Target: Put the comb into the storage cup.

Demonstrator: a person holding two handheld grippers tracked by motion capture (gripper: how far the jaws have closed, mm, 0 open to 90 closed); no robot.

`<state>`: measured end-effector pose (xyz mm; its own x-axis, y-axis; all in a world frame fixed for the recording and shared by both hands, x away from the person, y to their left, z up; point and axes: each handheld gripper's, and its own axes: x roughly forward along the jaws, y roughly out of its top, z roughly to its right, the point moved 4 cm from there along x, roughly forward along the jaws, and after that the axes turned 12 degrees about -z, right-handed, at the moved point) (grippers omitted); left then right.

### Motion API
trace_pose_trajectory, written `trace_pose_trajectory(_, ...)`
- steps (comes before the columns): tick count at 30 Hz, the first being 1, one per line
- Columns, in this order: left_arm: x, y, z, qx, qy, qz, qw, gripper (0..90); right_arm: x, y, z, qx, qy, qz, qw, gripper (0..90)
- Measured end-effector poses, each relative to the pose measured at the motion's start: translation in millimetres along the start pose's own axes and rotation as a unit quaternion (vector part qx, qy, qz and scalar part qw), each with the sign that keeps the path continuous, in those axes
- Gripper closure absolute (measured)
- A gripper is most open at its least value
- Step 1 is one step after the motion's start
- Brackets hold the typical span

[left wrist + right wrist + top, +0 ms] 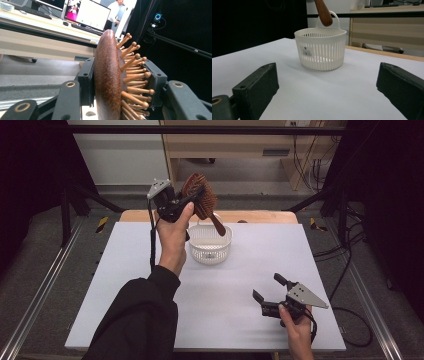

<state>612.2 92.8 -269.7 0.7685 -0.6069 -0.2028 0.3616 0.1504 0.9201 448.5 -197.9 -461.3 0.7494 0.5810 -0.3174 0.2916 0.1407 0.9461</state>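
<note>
The left tool (192, 200) is held up in the air at the far side of the desk (125, 285), above the basket (210, 245). Its jaws are clamped on the head of a brown brush (200, 195). In the left gripper view, one jaw presses the smooth back of the brush (107, 77) and the other presses its pins, so the pins nearest that jaw are partly hidden. The bottom of the head is cut off by the edge of that view.

The handle points down toward the basket. In the right gripper view only the tip of the handle (323, 11) shows, hanging just over the basket (320, 48); the rest is cut off at the top. It does not seem to touch the rim.

The small label on the basket is too tiny to read.

The right tool (270, 292) rests low at the near right of the desk, jaws wide apart and holding nothing.
</note>
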Motion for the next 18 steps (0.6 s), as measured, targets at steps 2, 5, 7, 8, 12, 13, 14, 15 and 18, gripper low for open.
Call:
trace_pose_trajectory(2, 1.0, -1.7, -0.1, 0.001, 0.001, 0.0, 1.0, 51.0, 0.0, 0.2, -0.3, -0.002, 0.0, 0.0, 1.0, 4.3)
trace_pose_trajectory(5, 2.0, -4.6, -1.2, 0.001, 0.0, 0.001, 1.0, 51.0, 0.7, -0.1, -0.2, -0.004, -0.001, -0.001, 1.0, 4.3)
trace_pose_trajectory(7, 2.8, -6.1, -2.9, 0.001, 0.003, 0.0, 1.0, 51.0, 0.8, -0.3, -0.3, -0.005, -0.001, -0.001, 1.0, 4.3)
trace_pose_trajectory(8, 3.2, -6.4, -3.9, 0.0, 0.005, 0.0, 1.0, 51.0, 0.5, -0.3, -0.3, -0.006, -0.001, 0.0, 1.0, 4.3)
trace_pose_trajectory(12, 4.0, -6.4, -7.0, -0.002, 0.01, 0.002, 0.9999, 51.0, -0.8, 0.3, 0.7, -0.007, -0.003, 0.005, 1.0, 4.3)
trace_pose_trajectory(13, 4.2, -6.5, -7.5, -0.002, 0.011, 0.001, 0.9999, 51.0, -0.9, 0.5, 0.9, -0.004, -0.004, 0.006, 1.0, 4.3)
trace_pose_trajectory(14, 4.6, -6.7, -7.9, -0.001, 0.012, 0.001, 0.9999, 51.0, -0.8, 0.5, 1.2, -0.005, -0.004, 0.006, 1.0, 4.3)
trace_pose_trajectory(15, 4.9, -6.7, -8.4, -0.001, 0.012, 0.0, 0.9999, 51.0, -0.7, 0.4, 1.2, -0.005, -0.003, 0.006, 1.0, 4.3)
trace_pose_trajectory(18, 4.7, -6.7, -9.9, -0.005, 0.012, 0.003, 0.9999, 51.0, 0.4, 0.0, 1.9, -0.006, -0.003, 0.006, 1.0, 4.3)
